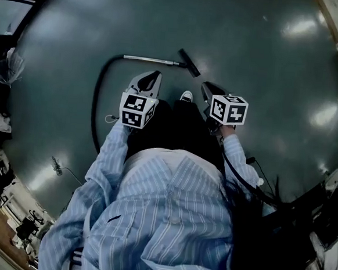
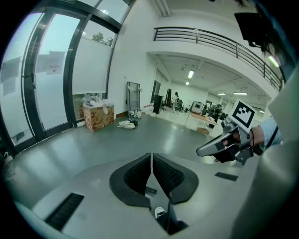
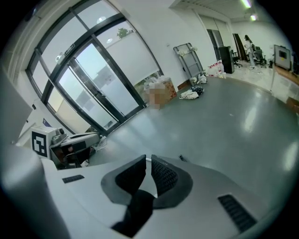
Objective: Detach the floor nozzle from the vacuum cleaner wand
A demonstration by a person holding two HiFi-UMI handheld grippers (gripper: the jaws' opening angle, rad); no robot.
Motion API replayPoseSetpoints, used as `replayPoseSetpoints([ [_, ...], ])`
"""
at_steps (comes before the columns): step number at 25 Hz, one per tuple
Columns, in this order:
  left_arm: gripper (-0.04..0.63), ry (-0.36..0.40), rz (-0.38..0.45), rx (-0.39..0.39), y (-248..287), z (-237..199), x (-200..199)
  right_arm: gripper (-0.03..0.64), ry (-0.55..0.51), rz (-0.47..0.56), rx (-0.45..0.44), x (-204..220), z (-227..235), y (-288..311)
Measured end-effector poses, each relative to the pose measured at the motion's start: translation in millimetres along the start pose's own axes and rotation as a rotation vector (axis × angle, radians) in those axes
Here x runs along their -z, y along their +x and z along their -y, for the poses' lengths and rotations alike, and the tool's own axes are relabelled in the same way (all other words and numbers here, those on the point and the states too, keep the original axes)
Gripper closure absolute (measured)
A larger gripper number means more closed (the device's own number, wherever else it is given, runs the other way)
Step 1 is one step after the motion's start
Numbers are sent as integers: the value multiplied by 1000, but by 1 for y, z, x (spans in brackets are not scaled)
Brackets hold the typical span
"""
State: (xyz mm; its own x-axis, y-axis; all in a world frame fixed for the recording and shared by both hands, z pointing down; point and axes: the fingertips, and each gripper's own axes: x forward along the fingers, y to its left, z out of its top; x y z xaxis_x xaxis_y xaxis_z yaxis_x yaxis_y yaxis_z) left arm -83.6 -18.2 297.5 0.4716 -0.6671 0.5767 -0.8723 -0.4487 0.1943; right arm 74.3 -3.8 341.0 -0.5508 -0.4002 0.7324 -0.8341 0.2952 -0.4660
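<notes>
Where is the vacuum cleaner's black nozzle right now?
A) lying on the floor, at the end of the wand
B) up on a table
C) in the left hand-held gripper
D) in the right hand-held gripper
A: the floor nozzle lies on the floor at the end of the wand, while the left hand-held gripper and the right hand-held gripper are both shut and empty.

The left gripper (image 2: 152, 158) is seen with its jaws pressed together, nothing between them. The right gripper (image 2: 206, 149) is held at the right; a cardboard box (image 2: 98, 116) is seen far left.
</notes>
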Motion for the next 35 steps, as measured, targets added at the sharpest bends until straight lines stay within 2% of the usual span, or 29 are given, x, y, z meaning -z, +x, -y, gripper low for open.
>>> replayPoseSetpoints([
  [7,588,136,-106,136,58,-18,17,577,-35,-79,5,14,20,50],
  [13,586,194,-253,212,122,-53,73,577,-10,-153,30,21,52,120],
  [17,586,183,-316,244,166,-83,108,575,21,-157,75,17,80,163],
  [20,586,153,-366,250,200,-98,150,565,11,-182,84,31,107,200],
  [23,586,138,-400,290,234,-105,188,472,-11,-209,44,50,124,236],
  [25,586,138,-410,312,257,-113,204,449,-47,-233,31,59,135,264],
  [29,586,113,-399,358,295,-124,236,436,-132,-322,52,100,161,322],
  [35,586,133,-417,351,369,-147,324,396,-219,-397,155,168,242,422],
])
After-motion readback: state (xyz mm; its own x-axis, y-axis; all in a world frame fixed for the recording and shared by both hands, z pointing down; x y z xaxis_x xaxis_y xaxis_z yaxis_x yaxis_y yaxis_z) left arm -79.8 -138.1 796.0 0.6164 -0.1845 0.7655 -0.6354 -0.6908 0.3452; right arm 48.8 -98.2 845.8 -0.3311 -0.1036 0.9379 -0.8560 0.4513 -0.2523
